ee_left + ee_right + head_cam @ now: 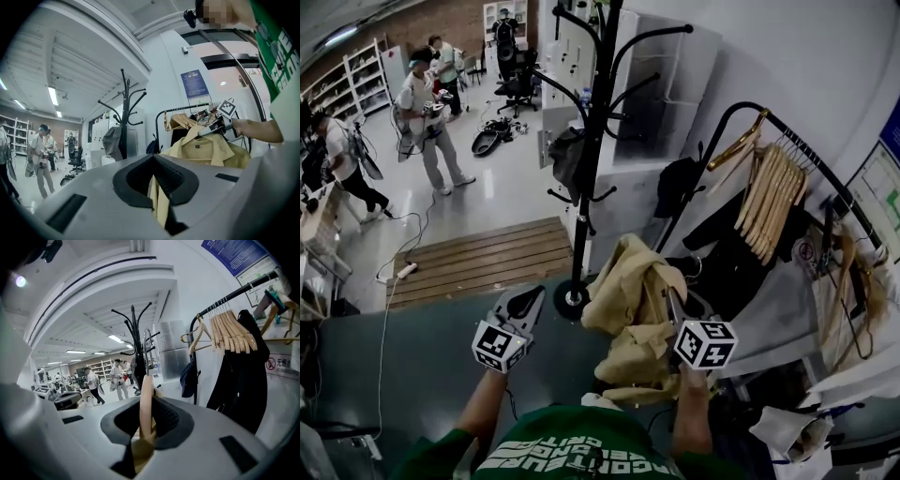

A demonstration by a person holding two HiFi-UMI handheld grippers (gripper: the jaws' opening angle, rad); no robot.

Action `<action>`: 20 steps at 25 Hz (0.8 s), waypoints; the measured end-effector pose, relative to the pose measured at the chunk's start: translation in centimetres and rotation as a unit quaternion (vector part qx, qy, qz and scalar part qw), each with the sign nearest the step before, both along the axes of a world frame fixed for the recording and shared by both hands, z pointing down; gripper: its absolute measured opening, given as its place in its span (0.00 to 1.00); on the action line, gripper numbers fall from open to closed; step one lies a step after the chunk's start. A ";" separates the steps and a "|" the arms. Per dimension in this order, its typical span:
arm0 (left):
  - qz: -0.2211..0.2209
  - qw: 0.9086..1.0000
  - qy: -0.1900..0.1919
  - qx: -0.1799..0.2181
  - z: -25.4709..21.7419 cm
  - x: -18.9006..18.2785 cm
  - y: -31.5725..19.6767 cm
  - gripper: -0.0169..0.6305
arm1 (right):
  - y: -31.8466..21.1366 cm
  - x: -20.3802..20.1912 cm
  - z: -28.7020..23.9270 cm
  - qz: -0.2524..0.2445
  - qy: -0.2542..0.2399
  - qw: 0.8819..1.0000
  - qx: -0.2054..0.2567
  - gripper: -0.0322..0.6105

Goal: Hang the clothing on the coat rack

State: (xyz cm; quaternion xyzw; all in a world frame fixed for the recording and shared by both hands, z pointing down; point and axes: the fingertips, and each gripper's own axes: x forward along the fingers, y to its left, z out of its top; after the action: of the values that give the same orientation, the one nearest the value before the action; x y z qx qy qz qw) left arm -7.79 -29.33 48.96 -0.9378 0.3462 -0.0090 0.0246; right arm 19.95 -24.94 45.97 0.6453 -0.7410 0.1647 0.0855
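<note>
Two grippers on one limp tan shirt (630, 281).
Left gripper (525, 302) pinches soft cloth; right gripper (674, 302) clamps the wooden hanger (146, 399), which looks stiff, the surer hold.

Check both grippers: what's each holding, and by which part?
Left gripper: shut on the tan shirt, by a loose edge of the fabric. Right gripper: shut on the wooden hanger, near the shirt's collar.

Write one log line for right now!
left claw: shut on shirt | right claw: shut on hanger | shirt: not yet on coat rack
</note>
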 end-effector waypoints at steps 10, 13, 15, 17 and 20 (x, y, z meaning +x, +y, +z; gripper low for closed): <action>-0.030 0.999 -0.014 -0.007 -0.1 4.2 -4.7 0.03 | -5.0 4.1 0.6 -0.017 0.001 1.000 -0.006 0.14; -0.041 0.999 -0.018 -0.009 -0.1 5.1 -5.6 0.03 | -6.2 5.2 0.5 -0.023 0.002 1.000 -0.004 0.14; -0.047 0.999 -0.020 -0.010 -0.3 5.8 -6.1 0.03 | -6.9 5.9 0.4 -0.027 0.002 1.000 -0.002 0.14; -0.050 0.998 -0.021 -0.009 -0.4 6.4 -6.5 0.03 | -7.5 6.4 0.3 -0.031 0.002 1.000 0.000 0.14; -0.050 0.998 -0.023 -0.005 -0.7 7.4 -7.4 0.03 | -8.4 7.2 0.1 -0.033 0.002 0.999 0.003 0.14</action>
State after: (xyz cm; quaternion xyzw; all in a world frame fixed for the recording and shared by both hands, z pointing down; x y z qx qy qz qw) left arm -0.40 -36.71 48.22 -0.9188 0.3923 -0.0335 0.0270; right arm 27.12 -33.36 46.10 0.6210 -0.7622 0.1586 0.0906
